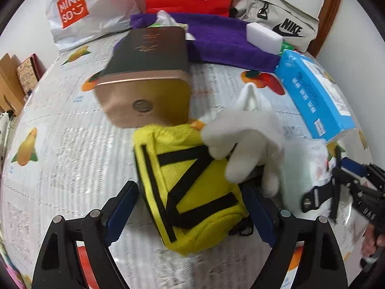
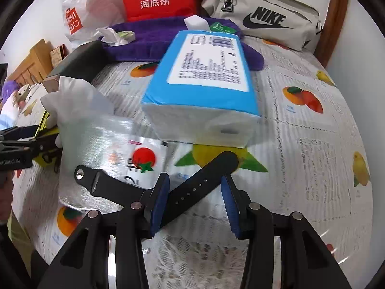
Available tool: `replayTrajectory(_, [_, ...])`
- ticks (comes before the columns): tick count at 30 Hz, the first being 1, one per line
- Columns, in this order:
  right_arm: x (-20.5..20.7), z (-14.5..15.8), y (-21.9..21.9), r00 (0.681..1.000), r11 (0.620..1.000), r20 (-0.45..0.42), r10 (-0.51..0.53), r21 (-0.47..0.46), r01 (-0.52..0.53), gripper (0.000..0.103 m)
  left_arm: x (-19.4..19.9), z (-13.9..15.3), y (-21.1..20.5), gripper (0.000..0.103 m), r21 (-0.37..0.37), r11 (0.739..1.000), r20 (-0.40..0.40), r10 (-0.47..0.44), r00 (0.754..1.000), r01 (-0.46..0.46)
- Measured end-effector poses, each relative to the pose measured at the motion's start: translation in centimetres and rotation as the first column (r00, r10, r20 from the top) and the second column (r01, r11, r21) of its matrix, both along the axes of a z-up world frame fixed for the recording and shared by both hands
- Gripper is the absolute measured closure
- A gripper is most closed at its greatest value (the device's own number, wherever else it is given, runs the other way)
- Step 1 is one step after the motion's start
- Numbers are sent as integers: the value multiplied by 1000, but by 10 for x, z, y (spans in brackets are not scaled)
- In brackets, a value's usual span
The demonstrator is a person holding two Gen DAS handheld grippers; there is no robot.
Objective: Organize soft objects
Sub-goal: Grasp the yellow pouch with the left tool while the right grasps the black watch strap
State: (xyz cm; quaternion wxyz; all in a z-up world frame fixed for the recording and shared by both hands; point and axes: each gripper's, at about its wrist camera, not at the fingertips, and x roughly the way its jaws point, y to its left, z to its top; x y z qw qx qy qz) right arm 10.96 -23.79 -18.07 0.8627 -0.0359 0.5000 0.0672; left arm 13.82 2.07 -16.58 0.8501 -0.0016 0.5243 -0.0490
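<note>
My left gripper (image 1: 190, 214) straddles the yellow pouch (image 1: 192, 192) lengthwise, jaws released, while my right gripper's (image 2: 196, 200) jaws clench the black strap (image 2: 192, 187).

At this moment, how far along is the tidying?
Nothing looks sorted yet. The left gripper stands open around the yellow pouch, under a white glove. A black strap lies between the right gripper pads. Tissue pack and purple towel remain.
</note>
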Motion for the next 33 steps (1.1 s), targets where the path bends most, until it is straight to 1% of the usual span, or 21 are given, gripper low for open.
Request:
replayTrajectory(2, [-1, 2, -6, 1000, 1000, -7, -16, -13, 16, 58, -2, 1, 13, 16, 15, 999, -2, 28, 1000, -28])
replayTrajectory(3, [-3, 3, -9, 1000, 1000, -13, -28, -14, 28, 56, -3, 1, 21, 16, 14, 999, -3, 45, 999, -45])
replayTrajectory(6, [-9, 5, -15, 997, 997, -32, -73, -5, 73, 55, -5, 1, 34, 16, 8, 998, -7, 64, 998, -64])
replayTrajectory(8, [-15, 7, -16, 994, 995, -50, -94, 10, 95, 50, -8, 0, 39, 16, 0, 998, -7, 66, 998, -66])
replayTrajectory(10, [-20, 5, -15, 991, 993, -66, -113, 18, 114, 37, -8, -1, 38, 15, -5, 998, -2, 62, 998, -62])
replayTrajectory(12, [-20, 0, -11, 989, 991, -80, -128, 39, 131, 33, -9, -2, 37, 13, -1, 998, 3, 59, 998, -59])
replayTrajectory(13, [-19, -3, -10, 988, 989, -79, -136, 50, 140, 32, -10, -3, 36, 13, 4, 998, 7, 56, 998, -56])
replayTrajectory(15, [-15, -4, -8, 988, 985, -46, -145, 93, 148, 31, -11, -3, 34, 13, 6, 999, 11, 47, 999, -47])
replayTrajectory(16, [-13, -4, -7, 990, 984, -30, -140, 103, 143, 36, -10, -3, 33, 13, 4, 999, 11, 43, 999, -43])
replayTrajectory(17, [-10, -4, -5, 992, 988, -7, -127, 89, 127, 40, -11, -3, 33, 13, 1, 999, 11, 39, 999, -39])
replayTrajectory(18, [-8, -4, -1, 995, 993, 18, -95, 66, 93, 50, -12, -2, 35, 13, -8, 999, 11, 38, 999, -38])
replayTrajectory(19, [-5, -4, 1, 997, 996, 28, -74, 44, 73, 68, -12, -2, 36, 13, -16, 999, 11, 39, 999, -39])
replayTrajectory(20, [-3, -4, 1, 998, 998, 33, -55, 17, 54, 71, -12, -2, 37, 13, -23, 999, 11, 41, 999, -41])
replayTrajectory(23, [3, -1, -7, 999, 999, 23, -27, 43, 26, 74, -13, -2, 39, 13, -32, 999, 16, 42, 999, -41])
replayTrajectory(25, [1, 2, -9, 999, 999, 18, -35, 36, 35, 82, -14, -2, 39, 13, -31, 999, 21, 41, 999, -41])
replayTrajectory(27, [-4, 4, -10, 998, 998, -11, -55, 21, 55, 80, -15, -2, 39, 13, -30, 999, 21, 45, 999, -44])
replayTrajectory(29, [-9, 2, -6, 996, 995, -42, -80, 55, 82, 73, -15, -3, 39, 12, -27, 999, 21, 47, 999, -47])
replayTrajectory(30, [-12, 2, -5, 995, 993, -46, -92, 64, 95, 68, -15, -3, 38, 12, -24, 999, 21, 47, 999, -47])
replayTrajectory(32, [-15, 1, -1, 990, 987, -42, -138, 77, 141, 64, -15, -3, 36, 10, -14, 999, 23, 47, 999, -46])
replayTrajectory(33, [-15, -1, 0, 987, 983, -40, -157, 90, 160, 60, -15, -4, 35, 9, -11, 999, 24, 46, 999, -45])
